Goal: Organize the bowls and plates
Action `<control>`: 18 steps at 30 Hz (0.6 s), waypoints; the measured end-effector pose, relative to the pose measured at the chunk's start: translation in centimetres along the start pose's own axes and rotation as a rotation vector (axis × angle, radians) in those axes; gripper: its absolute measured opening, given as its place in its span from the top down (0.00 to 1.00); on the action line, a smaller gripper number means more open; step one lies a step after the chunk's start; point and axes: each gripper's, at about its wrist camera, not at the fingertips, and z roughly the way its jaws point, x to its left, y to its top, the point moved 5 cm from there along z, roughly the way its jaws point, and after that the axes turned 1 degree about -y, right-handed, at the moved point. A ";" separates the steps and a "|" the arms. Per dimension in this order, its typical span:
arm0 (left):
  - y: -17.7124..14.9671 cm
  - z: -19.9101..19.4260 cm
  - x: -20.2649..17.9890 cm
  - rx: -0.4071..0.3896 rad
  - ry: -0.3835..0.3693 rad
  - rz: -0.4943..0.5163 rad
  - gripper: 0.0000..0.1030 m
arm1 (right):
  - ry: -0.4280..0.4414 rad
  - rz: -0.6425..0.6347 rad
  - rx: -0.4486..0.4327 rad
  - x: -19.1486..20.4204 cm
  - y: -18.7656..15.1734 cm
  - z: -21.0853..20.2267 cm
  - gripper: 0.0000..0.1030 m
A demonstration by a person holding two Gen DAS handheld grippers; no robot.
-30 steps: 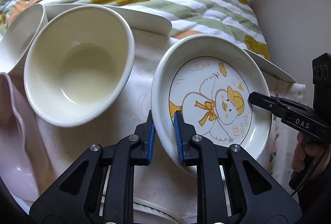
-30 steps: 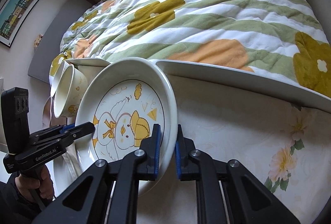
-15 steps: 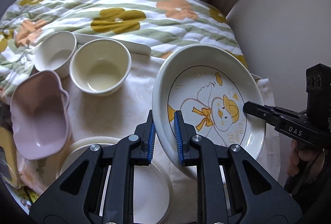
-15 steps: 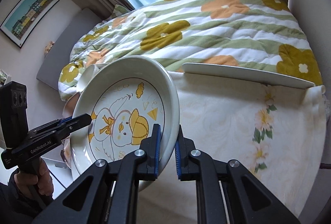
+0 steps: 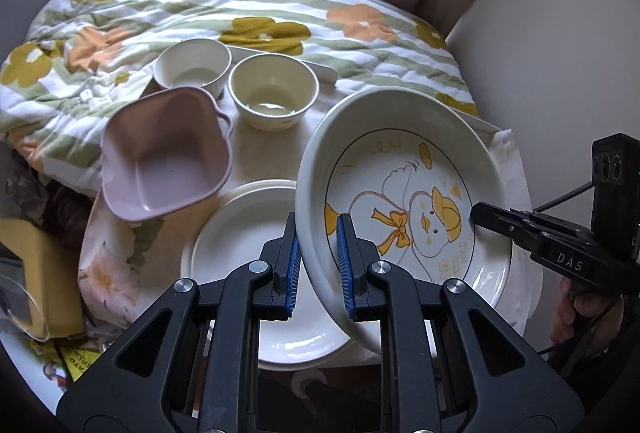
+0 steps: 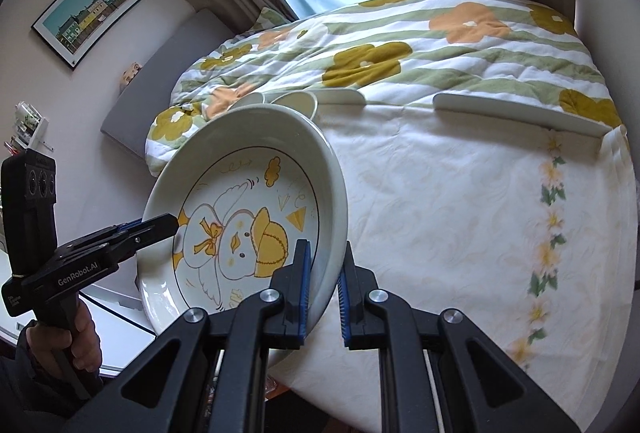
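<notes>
Two claws hold the duck plate point(image 5: 404, 201) up off the table, one on each side; the left gripper point(image 5: 318, 265) pinches the rim at about 8 o'clock on the plate, with one blue pad inside and one outside; the right gripper point(image 6: 323, 287) pinches the other rim the same way, and in the left view it pokes in from 3 o'clock point(image 5: 480, 213); both claws are squeezed on the plate, not spread.

The plate is tipped, with its left edge higher; it hangs over the flowery tablecloth point(image 6: 460, 233), up in the air; under it, toward 7 o'clock in the left view, sits a plain white plate point(image 5: 240, 245) on the table; a pink square bowl point(image 5: 164, 161) is at 10 o'clock, partly off the cloth edge; two round bowls, the cream bowl point(image 5: 274, 95) and the white bowl point(image 5: 192, 69), sit side by side toward 12 o'clock near the striped blanket point(image 5: 240, 13).

The step looks like carrying the duck plate to a pile; I think it should go on top of the white plate; the next move needs both hands to go left together, make the plate flat, lower it gently in the middle, then let go; if one claw slips, the plate could tip and bang.
</notes>
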 end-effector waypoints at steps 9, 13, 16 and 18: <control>-2.8 4.5 4.8 0.141 -0.046 0.076 0.85 | -0.074 0.093 0.018 2.0 -3.7 3.8 0.89; -3.9 6.8 6.3 0.198 -0.072 0.113 0.85 | -0.116 0.167 0.034 1.9 -5.2 5.9 0.89; -4.3 8.1 7.0 0.228 -0.093 0.138 0.85 | -0.170 0.197 0.044 2.1 -6.0 6.9 0.89; -4.4 8.7 7.4 0.237 -0.102 0.153 0.85 | -0.199 0.203 0.043 2.3 -6.3 7.1 0.89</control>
